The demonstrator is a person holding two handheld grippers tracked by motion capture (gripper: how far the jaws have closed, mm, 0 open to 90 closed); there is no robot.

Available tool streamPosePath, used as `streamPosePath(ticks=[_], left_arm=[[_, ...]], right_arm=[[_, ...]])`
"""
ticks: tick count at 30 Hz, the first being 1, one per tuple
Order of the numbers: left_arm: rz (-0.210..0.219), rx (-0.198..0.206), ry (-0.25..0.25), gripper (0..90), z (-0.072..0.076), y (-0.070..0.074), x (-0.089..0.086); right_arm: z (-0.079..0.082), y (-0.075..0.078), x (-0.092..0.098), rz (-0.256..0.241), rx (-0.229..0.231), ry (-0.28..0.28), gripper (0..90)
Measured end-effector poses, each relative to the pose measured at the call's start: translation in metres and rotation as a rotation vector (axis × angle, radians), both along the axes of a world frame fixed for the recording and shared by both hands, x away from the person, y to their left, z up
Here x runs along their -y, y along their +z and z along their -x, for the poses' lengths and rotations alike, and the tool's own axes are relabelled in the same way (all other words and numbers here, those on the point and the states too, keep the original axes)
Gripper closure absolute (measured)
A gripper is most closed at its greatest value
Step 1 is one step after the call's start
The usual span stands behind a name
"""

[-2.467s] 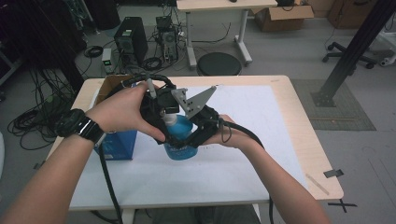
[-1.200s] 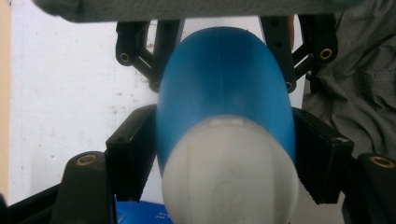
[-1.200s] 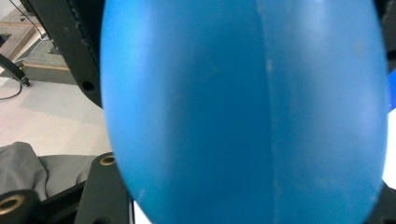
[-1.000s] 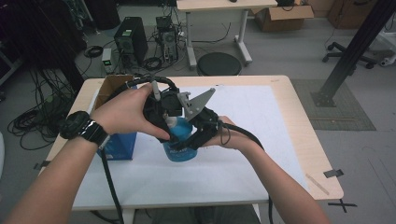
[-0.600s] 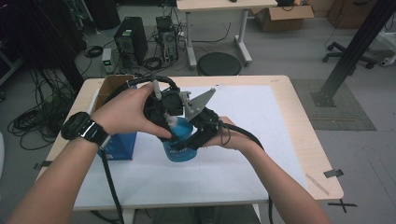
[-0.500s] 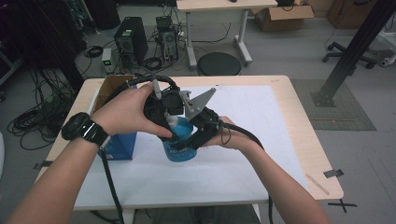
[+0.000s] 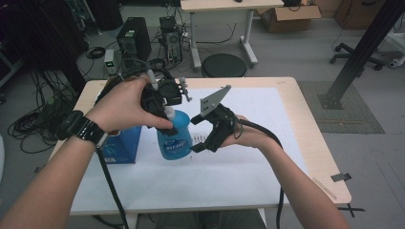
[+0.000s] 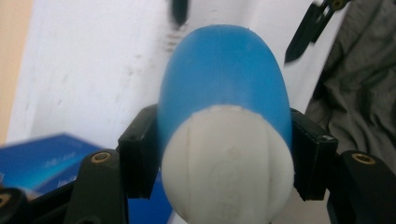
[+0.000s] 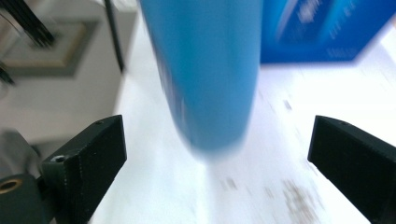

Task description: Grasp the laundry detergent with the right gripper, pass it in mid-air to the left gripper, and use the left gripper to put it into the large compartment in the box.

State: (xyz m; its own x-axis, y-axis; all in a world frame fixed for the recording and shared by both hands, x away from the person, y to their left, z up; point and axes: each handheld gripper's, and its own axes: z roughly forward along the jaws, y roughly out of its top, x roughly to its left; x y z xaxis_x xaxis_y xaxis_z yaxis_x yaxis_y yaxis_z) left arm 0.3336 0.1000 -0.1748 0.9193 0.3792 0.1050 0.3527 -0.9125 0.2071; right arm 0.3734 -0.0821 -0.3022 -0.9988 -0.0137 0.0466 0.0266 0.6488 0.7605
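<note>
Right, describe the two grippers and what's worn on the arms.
Both grippers, left and right, are black with blocky black fingers and brass screws. The right carries a grey three-cornered plate. Black cables trail from each. A black watch sits on the left wrist; no sleeves.

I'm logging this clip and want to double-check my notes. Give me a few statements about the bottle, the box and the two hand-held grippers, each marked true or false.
1. The left hand-held gripper clamps the blue bottle near its white cap. True.
2. The right hand-held gripper is shut on the bottle. False: its jaws stand wide apart, with the bottle between them untouched.
3. A blue box sits on the table beside the bottle. True.
4. The bottle's cap is red. False: it is white.
</note>
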Motion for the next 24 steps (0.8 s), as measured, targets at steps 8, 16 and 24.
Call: streamPosePath(ticks=[8,16,24], left_arm=[[0.037,0.044,0.276,38.0,-0.018,0.035,-0.028],[0.093,0.077,0.624,38.0,-0.032,0.067,-0.065],[0.118,0.095,0.890,38.0,-0.040,0.084,-0.107]], right_arm=[[-0.007,-0.009,0.036,0.293,0.016,-0.013,6.2],[-0.010,-0.006,0.081,0.518,0.042,-0.064,6.7],[-0.014,-0.007,0.125,0.699,0.081,-0.131,7.6]])
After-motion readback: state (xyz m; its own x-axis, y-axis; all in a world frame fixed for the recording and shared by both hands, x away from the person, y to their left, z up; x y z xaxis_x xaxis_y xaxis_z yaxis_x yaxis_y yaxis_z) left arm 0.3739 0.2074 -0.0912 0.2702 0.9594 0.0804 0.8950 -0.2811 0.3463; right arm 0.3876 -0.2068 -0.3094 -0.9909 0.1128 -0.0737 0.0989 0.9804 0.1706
